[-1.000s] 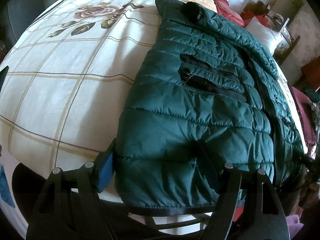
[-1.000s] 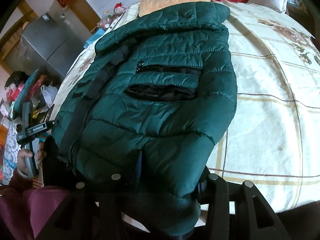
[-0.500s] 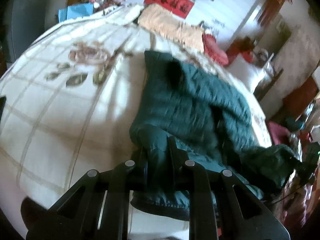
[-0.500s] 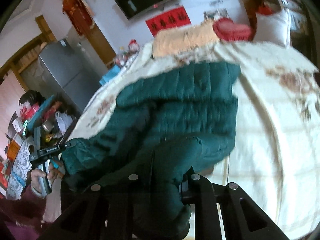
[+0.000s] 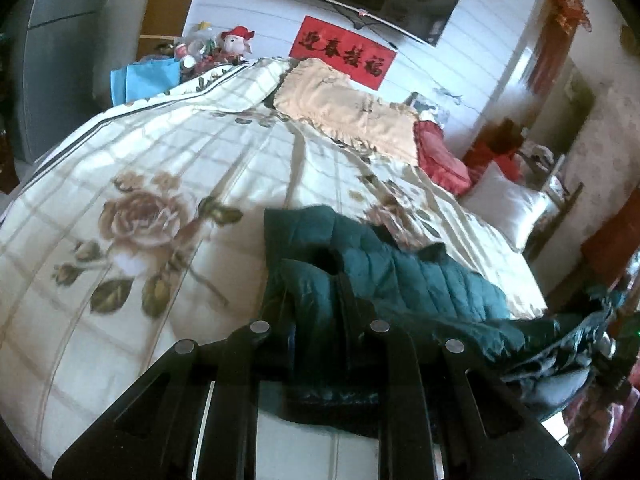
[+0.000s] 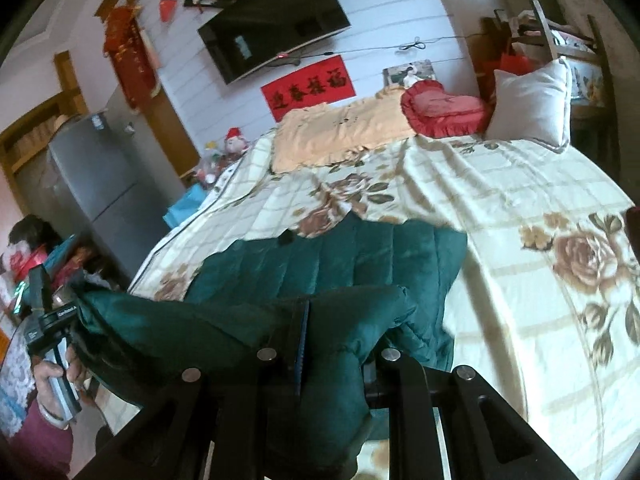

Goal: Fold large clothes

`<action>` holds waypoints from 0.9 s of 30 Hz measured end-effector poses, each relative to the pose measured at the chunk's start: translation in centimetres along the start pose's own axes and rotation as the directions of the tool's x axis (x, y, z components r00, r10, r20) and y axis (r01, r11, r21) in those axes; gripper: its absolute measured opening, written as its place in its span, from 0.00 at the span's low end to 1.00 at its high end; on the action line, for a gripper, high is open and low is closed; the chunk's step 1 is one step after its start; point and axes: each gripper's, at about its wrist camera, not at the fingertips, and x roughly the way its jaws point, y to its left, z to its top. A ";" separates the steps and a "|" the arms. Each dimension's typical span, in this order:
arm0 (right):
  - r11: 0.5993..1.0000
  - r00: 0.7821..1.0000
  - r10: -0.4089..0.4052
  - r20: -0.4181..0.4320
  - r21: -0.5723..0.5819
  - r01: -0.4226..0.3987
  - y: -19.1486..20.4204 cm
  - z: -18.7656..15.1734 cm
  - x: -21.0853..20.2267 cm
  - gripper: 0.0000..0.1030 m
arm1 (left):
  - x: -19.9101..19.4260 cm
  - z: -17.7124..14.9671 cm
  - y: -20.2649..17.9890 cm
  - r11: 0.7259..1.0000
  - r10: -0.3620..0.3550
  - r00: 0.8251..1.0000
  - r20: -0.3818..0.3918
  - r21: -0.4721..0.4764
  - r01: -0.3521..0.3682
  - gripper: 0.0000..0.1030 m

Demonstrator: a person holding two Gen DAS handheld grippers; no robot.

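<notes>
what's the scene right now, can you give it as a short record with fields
garment: dark green puffer jacket, hem end lifted, far end on the bed
surface: bed with cream floral quilt
left gripper: shut on the jacket's hem
right gripper: shut on the jacket's hem
at far end of bed: peach blanket, red heart cushion, white pillow
fold: not yet made

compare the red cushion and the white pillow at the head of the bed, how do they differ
The red cushion is heart-shaped with a ruffled edge; the white pillow is plain and rectangular. The red cushion lies nearly flat against the peach blanket, while the white pillow stands propped upright at the corner. The pillow looks larger. Both sit at the far end of the floral bedspread, beyond the green jacket.
</notes>
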 end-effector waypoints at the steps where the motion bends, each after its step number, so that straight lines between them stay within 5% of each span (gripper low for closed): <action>1: 1.000 1.000 -0.015 -0.005 0.005 0.015 -0.3 0.8 1.0 0.16 | 1.3 0.8 -0.2 1.000 0.015 1.000 -0.002 -0.006 -0.015 0.15; 14: 0.979 0.988 -0.131 -0.079 0.149 0.142 -5.8 5.3 12.6 0.16 | 14.2 3.7 0.2 0.988 0.146 0.987 -0.066 -0.045 -0.149 0.15; 16: 0.970 0.991 -0.106 -0.082 0.212 0.121 -7.2 5.0 14.4 0.16 | 15.5 3.5 0.9 0.989 0.115 0.990 -0.083 -0.088 -0.122 0.17; 22: 0.948 1.000 0.017 -0.025 0.318 -0.008 -8.6 5.6 13.5 0.40 | 15.4 4.8 2.8 0.982 -0.043 0.988 -0.146 -0.190 0.015 0.27; 25: 0.963 1.000 -0.001 0.001 0.271 0.000 -7.4 6.1 11.4 0.53 | 13.6 5.7 2.9 0.971 -0.105 0.985 -0.134 -0.228 0.072 0.39; 27: 0.969 0.998 -0.045 0.039 0.245 0.034 -6.6 6.2 9.7 0.56 | 11.9 6.0 2.8 0.971 -0.086 0.993 -0.085 -0.230 0.064 0.66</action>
